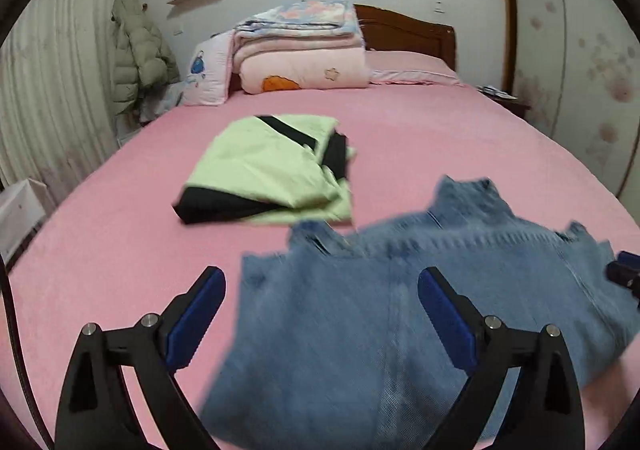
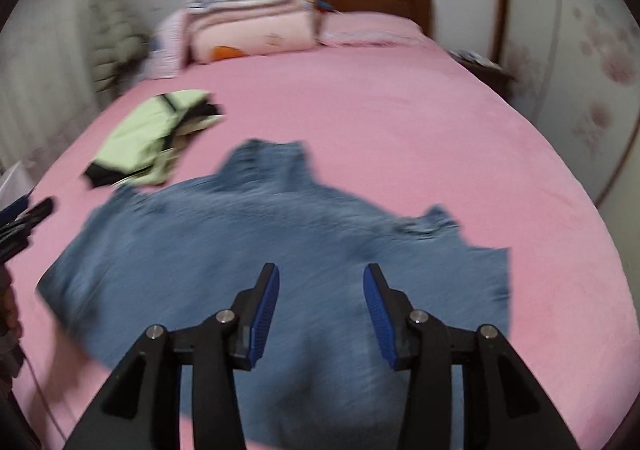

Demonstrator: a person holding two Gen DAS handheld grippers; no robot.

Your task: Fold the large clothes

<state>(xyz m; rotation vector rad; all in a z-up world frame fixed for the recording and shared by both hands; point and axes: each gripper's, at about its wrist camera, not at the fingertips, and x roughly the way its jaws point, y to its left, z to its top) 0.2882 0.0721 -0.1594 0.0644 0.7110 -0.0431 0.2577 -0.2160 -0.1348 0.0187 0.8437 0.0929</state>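
Left tool is released, fingers spread wide, nothing between them — it hangs over the left part of the blue denim garment, with no contact I can make out. Right tool is also released, at a narrower gap than the left, empty, above the garment's middle; its tip shows at the far right edge of the left wrist view.

Denim garment lies spread on the pink bed, near the front edge, long axis running approx. left-right across the bed. Jagged far edge points toward the headboard. Both views are motion-blurred, so can't tell the seams or which end is which.

Folded light-green and black garment sits on the bed just beyond the denim's left far corner; whether the two touch, can't tell. Stacked pink quilts and pillows rest at the head of the bed. No containers w/ contents visible.
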